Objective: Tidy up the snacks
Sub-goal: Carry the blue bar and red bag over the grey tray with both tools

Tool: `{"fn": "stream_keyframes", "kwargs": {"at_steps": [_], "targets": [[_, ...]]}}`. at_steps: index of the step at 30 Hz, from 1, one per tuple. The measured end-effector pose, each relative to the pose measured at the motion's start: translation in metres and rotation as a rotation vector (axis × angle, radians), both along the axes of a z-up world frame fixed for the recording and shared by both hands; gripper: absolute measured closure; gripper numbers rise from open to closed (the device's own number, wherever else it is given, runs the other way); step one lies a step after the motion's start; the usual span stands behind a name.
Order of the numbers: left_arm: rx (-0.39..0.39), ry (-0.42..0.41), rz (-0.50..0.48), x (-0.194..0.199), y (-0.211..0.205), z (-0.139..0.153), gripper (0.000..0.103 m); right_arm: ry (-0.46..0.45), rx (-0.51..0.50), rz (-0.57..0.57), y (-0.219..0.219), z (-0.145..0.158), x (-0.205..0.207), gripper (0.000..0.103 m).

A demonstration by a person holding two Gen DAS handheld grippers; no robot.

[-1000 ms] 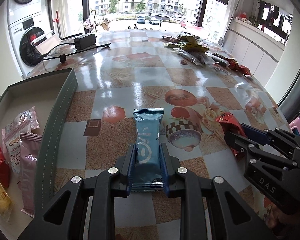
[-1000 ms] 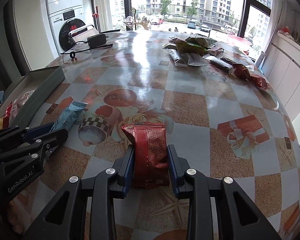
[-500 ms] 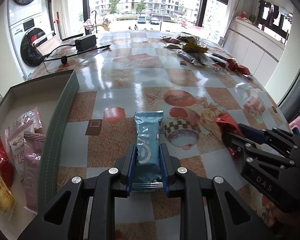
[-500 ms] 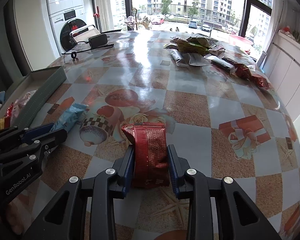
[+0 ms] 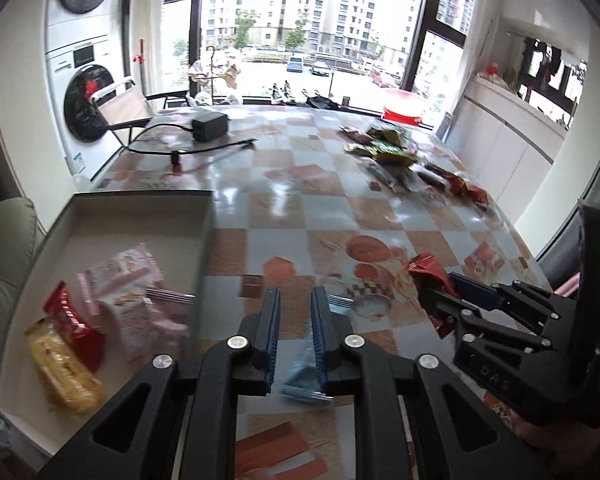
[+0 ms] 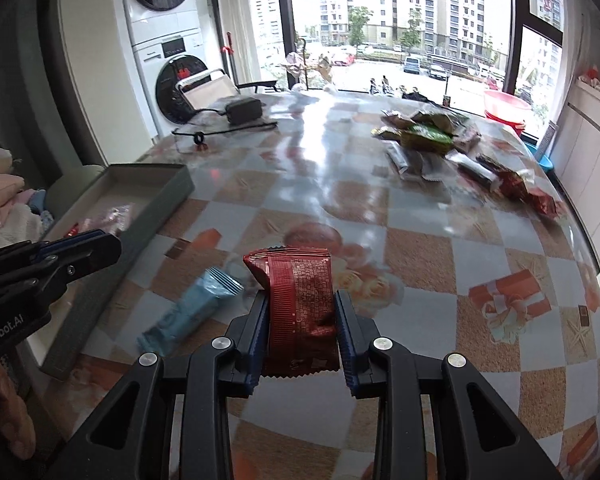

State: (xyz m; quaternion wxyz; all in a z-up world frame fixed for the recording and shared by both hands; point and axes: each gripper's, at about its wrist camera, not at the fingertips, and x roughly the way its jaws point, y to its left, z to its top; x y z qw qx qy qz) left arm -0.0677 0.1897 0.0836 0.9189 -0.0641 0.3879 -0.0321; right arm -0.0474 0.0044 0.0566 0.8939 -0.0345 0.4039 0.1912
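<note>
My left gripper (image 5: 296,294) is raised over the table beside the box, its jaws shut with nothing between them. The blue snack packet (image 6: 188,312) lies slanted on the table, blurred. In the left wrist view the blue packet (image 5: 302,376) shows under the right finger. My right gripper (image 6: 300,300) is shut on a dark red snack packet (image 6: 300,304), lifted off the table. From the left wrist it appears at the right, with the red packet (image 5: 428,272) sticking out. The grey-green open box (image 5: 204,260) at left holds pink, red and yellow packets.
A pile of several loose snacks (image 6: 424,132) lies at the table's far right. A black power adapter (image 5: 209,122) with its cable sits at the far left. A folding chair and stacked washing machines stand behind the table. A sofa edge lies left of the box.
Both grippers have risen. The blue packet slipped out of the left jaws and stayed on the table, and those jaws closed further. The right gripper still carries the red packet.
</note>
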Motion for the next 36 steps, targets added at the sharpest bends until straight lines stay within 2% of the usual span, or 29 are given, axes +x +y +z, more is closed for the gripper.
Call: {"fn": "stream_keyframes", "kwargs": {"at_steps": [1,3,6,9,12,13,14,16,18,19,20,25,31,36], "targets": [[-0.016,0.001,-0.002,-0.001,0.005,0.0,0.099,-0.008,0.001,0.008,0.004,0.004,0.0,0.07],[-0.051,0.034,0.011,0.001,0.018,-0.005,0.099,-0.014,-0.003,0.012,0.007,0.007,0.0,0.07],[-0.123,0.081,-0.045,0.001,0.023,-0.013,0.098,-0.026,-0.011,0.009,0.007,0.007,-0.002,0.07],[-0.102,0.1,-0.074,-0.001,0.005,-0.018,0.091,-0.007,0.002,-0.016,-0.003,0.0,-0.001,0.07],[-0.042,0.122,-0.117,0.005,-0.022,-0.022,0.084,0.016,0.024,-0.044,-0.016,-0.008,0.0,0.07],[-0.02,0.136,-0.131,0.011,-0.031,-0.025,0.073,0.021,0.029,-0.051,-0.019,-0.01,-0.001,0.07],[0.013,0.148,-0.14,0.017,-0.041,-0.03,0.053,0.023,0.034,-0.056,-0.024,-0.011,-0.001,0.07],[0.076,0.16,-0.134,0.026,-0.052,-0.04,0.034,0.02,0.041,-0.066,-0.032,-0.01,-0.003,0.07],[0.072,0.19,-0.138,0.033,-0.053,-0.052,0.037,0.013,0.047,-0.075,-0.037,-0.008,-0.004,0.07],[0.047,0.211,-0.143,0.036,-0.051,-0.058,0.067,0.009,0.052,-0.081,-0.041,-0.007,-0.005,0.07],[0.021,0.253,-0.148,0.041,-0.049,-0.068,0.078,0.006,0.059,-0.086,-0.044,-0.006,-0.005,0.07],[0.016,0.225,-0.15,0.034,-0.049,-0.063,0.078,0.001,0.086,-0.1,-0.051,-0.002,-0.004,0.07],[-0.024,0.168,-0.108,0.019,-0.03,-0.032,0.078,-0.006,0.1,-0.073,-0.043,0.005,-0.007,0.07],[-0.002,0.124,-0.035,0.005,0.002,-0.004,0.078,-0.023,0.096,0.009,-0.013,0.019,-0.012,0.07]]}}
